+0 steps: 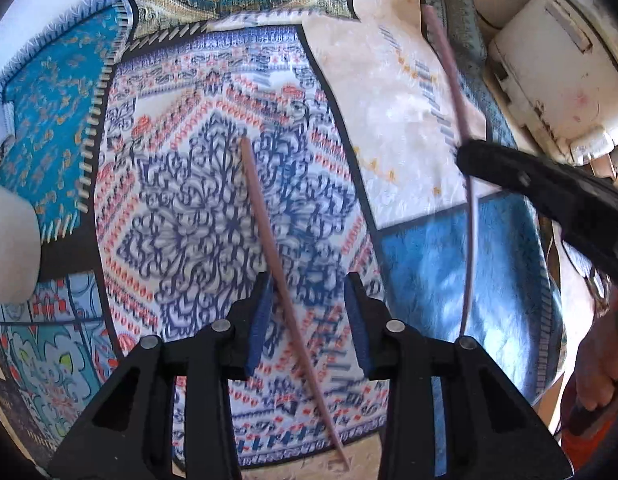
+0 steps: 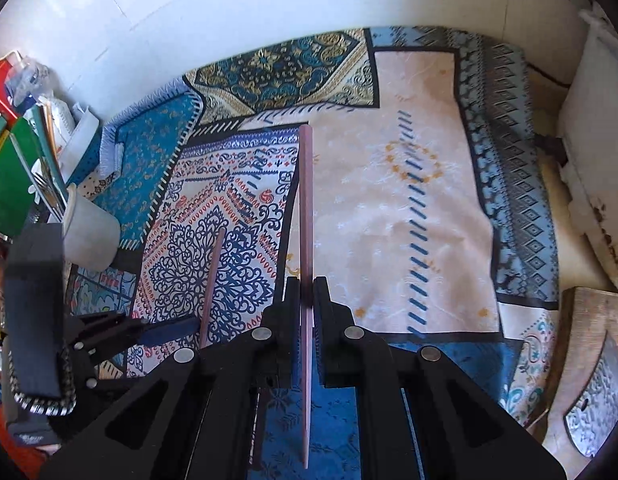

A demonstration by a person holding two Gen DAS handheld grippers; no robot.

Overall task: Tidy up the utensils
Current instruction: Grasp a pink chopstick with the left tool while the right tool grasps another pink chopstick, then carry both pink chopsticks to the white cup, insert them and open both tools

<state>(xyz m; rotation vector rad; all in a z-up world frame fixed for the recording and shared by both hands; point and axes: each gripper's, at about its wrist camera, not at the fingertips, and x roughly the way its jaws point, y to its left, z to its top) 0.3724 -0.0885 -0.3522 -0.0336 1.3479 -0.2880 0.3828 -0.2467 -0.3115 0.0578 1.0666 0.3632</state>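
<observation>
My right gripper (image 2: 306,304) pinches one chopstick (image 2: 306,208); my left gripper (image 1: 309,320), jaws spread, straddles the other (image 1: 269,232) on the table (image 1: 409,100). Closing off-centre could flick it away.

A patchwork patterned cloth (image 2: 409,200) is lying beneath me, a white wall (image 2: 229,8) is running along its far edge, and boxes (image 2: 9,160) are crowding the left.

Left tongs (image 1: 309,320) agape, right tongs (image 2: 307,312) clamped tight, both pointing forward, side by side.
</observation>
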